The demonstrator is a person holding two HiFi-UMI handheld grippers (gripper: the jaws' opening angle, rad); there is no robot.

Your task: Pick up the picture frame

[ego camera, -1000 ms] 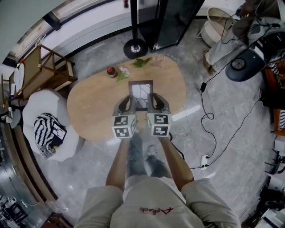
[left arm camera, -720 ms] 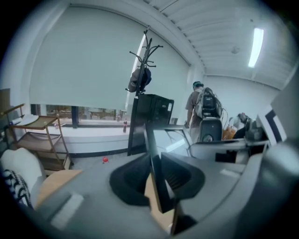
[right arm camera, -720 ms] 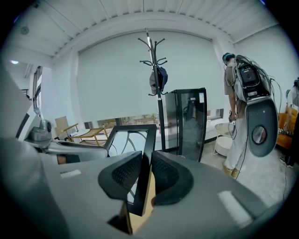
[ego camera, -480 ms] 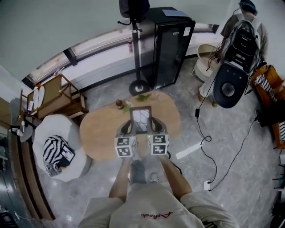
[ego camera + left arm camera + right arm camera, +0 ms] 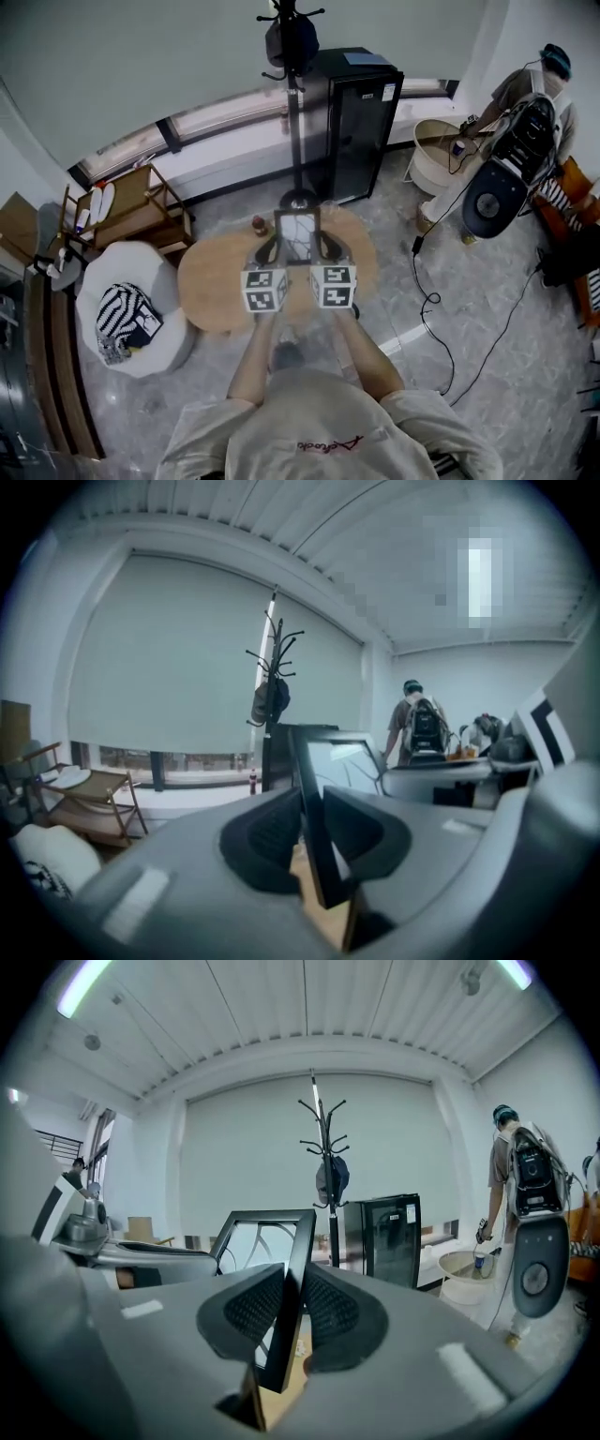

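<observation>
Left gripper (image 5: 317, 829): jaws pinched on the left side rail of the picture frame (image 5: 297, 232), ribbed black pads pressed against both faces of the rail.
Right gripper (image 5: 286, 1309): jaws likewise pinched on the frame's right side rail.
Marker cubes (image 5: 265, 289): one on each gripper, black-and-white square patterns, no letters.
Picture frame: black, rectangular, glazed, with a curving line design behind the glass. It is held upright between the two grippers, in front of the person's chest and, in the head view, over the wooden table (image 5: 211, 281).
Table: oval, light wood. A small dark bottle (image 5: 258, 225) with a red top stands near its far edge.
Person's shirt (image 5: 319, 427): pale, with one line of red script across it that cannot be read for certain.
Coat stand (image 5: 293, 103): black, behind the table, with a dark bag hung near the top.
Fridge (image 5: 361, 122): black, glass-doored, just right of the stand. It has a small white label at the door's upper corner, print too small to read.
White pouf (image 5: 122, 319): left of the table, carrying a black-and-white striped item.
Second person (image 5: 539, 84): far right, wearing a backpack.
</observation>
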